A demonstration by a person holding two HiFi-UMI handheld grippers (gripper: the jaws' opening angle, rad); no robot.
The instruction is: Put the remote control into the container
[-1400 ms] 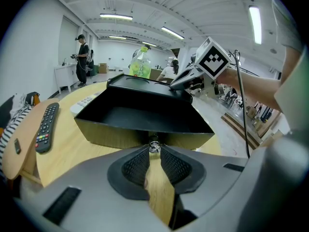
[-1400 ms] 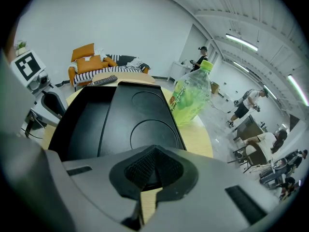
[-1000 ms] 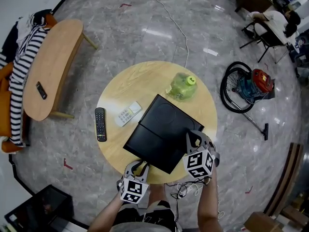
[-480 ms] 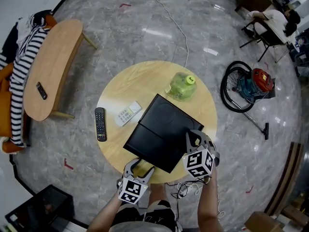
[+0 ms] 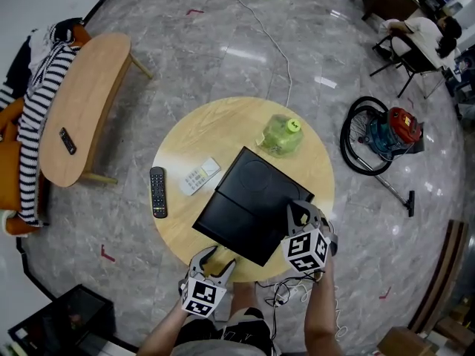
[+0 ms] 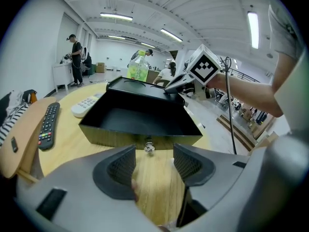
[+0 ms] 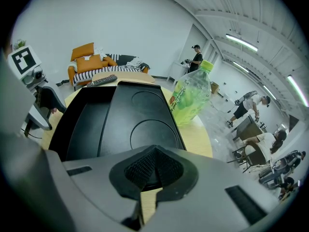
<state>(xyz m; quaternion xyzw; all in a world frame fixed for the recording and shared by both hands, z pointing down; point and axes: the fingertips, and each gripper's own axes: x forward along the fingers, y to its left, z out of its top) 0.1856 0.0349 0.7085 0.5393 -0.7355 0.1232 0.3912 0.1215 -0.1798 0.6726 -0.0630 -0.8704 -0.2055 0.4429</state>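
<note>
While the right claw (image 7: 153, 172) stays shut, the left claw (image 6: 153, 161) (empty) has just opened wide.

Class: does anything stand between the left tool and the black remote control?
Nothing visible does. The left tool, whose empty jaws have just been opening, faces only bare table toward the black remote control; the container stands beside that path.

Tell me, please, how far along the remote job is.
Done: the black box stands open and empty. In hand: nothing; the left tongs have just been opening, nothing between them, near the box's knob. Left: the black remote and white remote lie on the table, outside the box.
</note>
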